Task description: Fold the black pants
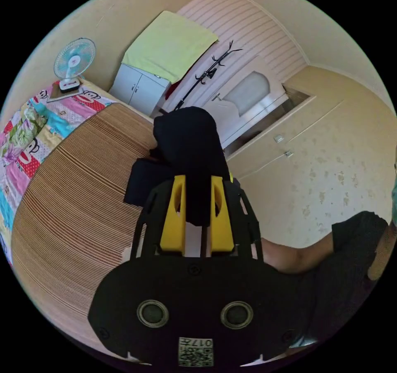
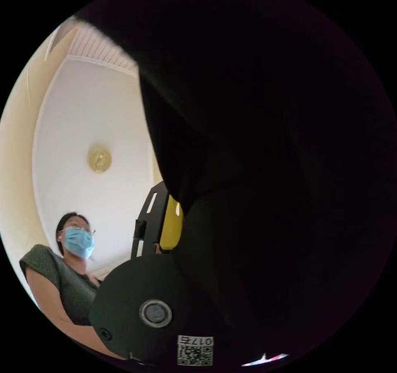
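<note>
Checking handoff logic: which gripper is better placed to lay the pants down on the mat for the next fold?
Left, likely. The left gripper pinches the black pants directly over the striped mat. In the right gripper view the pants drape over the lens, so its grip can't be judged.

Cream walls, white cabinet, table fan, coat rack, round ceiling light

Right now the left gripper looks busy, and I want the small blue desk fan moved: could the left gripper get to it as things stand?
Probably not. The left gripper is shut on the black pants, and the small blue desk fan stands far across the striped wooden mat, on the patchwork bedding.
</note>
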The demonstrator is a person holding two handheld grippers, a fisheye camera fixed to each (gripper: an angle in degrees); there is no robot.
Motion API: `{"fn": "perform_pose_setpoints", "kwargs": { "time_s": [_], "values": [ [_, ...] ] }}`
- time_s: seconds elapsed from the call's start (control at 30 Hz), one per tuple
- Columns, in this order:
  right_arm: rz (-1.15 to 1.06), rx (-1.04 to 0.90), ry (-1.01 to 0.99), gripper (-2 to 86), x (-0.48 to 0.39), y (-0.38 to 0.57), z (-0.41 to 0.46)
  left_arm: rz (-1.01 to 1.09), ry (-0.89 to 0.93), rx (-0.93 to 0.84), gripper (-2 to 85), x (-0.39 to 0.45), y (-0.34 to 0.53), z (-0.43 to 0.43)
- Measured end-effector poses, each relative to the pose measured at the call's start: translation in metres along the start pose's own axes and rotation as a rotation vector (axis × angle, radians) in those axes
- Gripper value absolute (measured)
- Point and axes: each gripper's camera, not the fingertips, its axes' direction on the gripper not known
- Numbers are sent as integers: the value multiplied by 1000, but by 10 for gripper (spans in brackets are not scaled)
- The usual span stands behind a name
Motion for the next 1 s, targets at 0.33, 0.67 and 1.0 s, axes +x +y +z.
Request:
{"fn": "perform_pose_setpoints", "kwargs": {
  "time_s": [0.33,0.67,1.0],
  "values": [
    [536,94,462,52,177,-2,-140,-792,-78,-460,83,-155,214,80],
    [799,157,854,7,171,90,-249,-2013,-61,405,73,56,681,-162],
    [761,-550,1442,4,280,70,-46,-2042,321,825,68,152,700,-67]
  ]
}}
